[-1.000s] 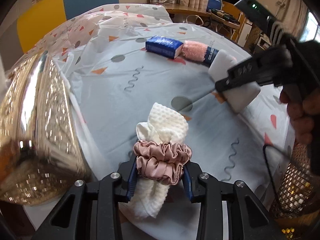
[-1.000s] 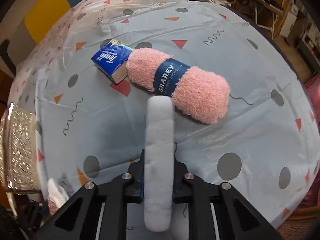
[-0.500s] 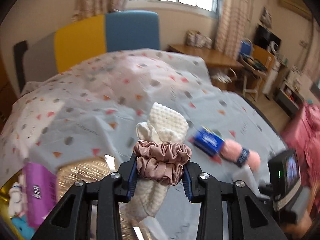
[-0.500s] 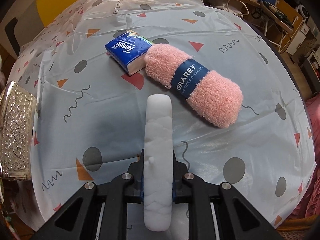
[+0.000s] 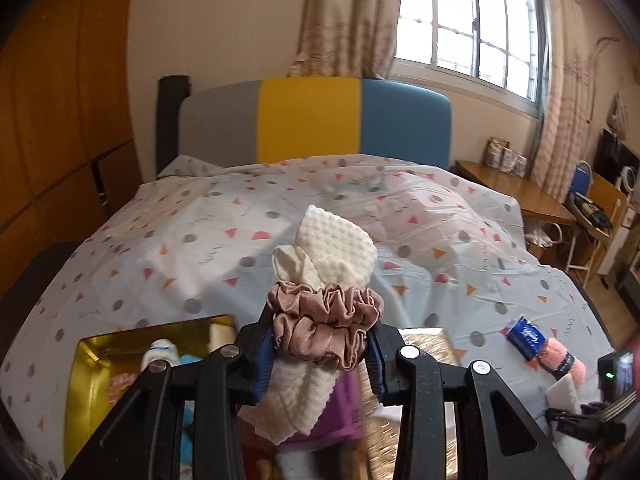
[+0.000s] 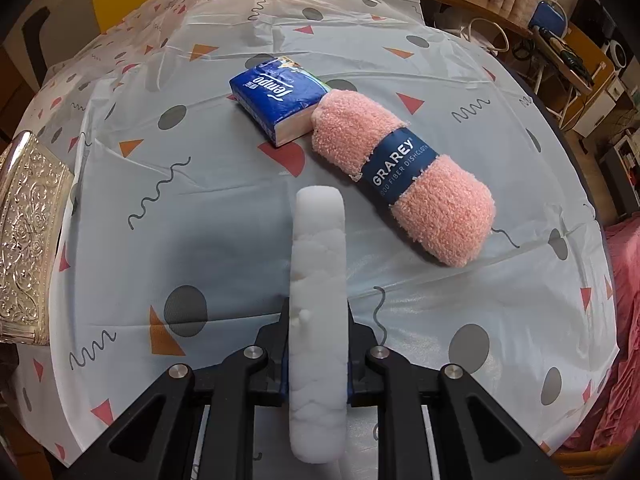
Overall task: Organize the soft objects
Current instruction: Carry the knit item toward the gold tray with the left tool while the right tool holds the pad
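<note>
- Gripping a cream waffle cloth [image 5: 332, 248] banded by two dusty-pink scrunchies [image 5: 324, 328], your left tongs [image 5: 322, 354] hold it above the open gold box [image 5: 86, 364] at the near edge of the bed [image 5: 168, 248].
- Your right tongs [image 6: 318, 344] are clamped on a white sponge [image 6: 318, 280], edge-on above the patterned sheet [image 6: 216, 208].
- Beyond the sponge lie a blue Tempo tissue pack [image 6: 276, 98] and a pink Grarey dishcloth roll [image 6: 404, 176], touching end to end.
- An embossed gold box wall [image 6: 28, 236] stands at the sheet's left edge.
</note>
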The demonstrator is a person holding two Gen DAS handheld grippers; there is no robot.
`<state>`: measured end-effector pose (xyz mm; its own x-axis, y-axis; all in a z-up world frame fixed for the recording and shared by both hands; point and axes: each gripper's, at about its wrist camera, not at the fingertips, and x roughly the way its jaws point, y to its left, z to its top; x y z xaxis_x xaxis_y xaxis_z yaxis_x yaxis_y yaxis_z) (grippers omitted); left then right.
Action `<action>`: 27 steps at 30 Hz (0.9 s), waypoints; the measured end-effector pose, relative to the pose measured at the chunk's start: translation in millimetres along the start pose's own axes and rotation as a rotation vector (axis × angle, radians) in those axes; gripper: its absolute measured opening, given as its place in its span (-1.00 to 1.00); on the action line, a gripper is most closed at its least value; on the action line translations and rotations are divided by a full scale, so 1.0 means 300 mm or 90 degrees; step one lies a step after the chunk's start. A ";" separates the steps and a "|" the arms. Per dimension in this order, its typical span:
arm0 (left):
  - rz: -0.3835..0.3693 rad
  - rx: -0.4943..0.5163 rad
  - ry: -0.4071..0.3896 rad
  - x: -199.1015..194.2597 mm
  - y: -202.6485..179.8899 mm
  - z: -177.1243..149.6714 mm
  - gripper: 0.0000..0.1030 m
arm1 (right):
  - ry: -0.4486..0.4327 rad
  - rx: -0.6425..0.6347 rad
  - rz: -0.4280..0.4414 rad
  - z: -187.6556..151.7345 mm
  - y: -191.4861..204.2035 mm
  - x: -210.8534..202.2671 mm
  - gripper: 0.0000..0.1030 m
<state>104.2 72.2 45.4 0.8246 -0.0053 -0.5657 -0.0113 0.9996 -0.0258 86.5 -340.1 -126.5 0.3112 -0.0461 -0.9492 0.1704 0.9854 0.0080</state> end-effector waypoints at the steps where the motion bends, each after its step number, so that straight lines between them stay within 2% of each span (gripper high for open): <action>1: 0.006 -0.005 0.001 -0.010 0.024 -0.016 -0.24 | 0.000 -0.001 -0.001 0.000 0.002 0.000 -0.66; 14: 0.079 -0.065 0.024 -0.106 0.279 -0.216 -0.23 | -0.018 -0.057 -0.050 -0.024 0.090 0.005 -0.65; 18: 0.096 -0.078 0.038 -0.117 0.328 -0.270 -0.23 | -0.022 -0.069 -0.059 -0.031 0.112 0.004 -0.65; 27: 0.143 -0.107 0.058 -0.150 0.432 -0.375 -0.23 | -0.039 -0.138 -0.119 -0.065 0.207 0.004 -0.64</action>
<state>2.1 199.0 -25.3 0.7366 0.2061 -0.6442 -0.2879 0.9574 -0.0229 79.4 -275.7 -133.2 0.3503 -0.2331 -0.9072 0.0283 0.9707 -0.2385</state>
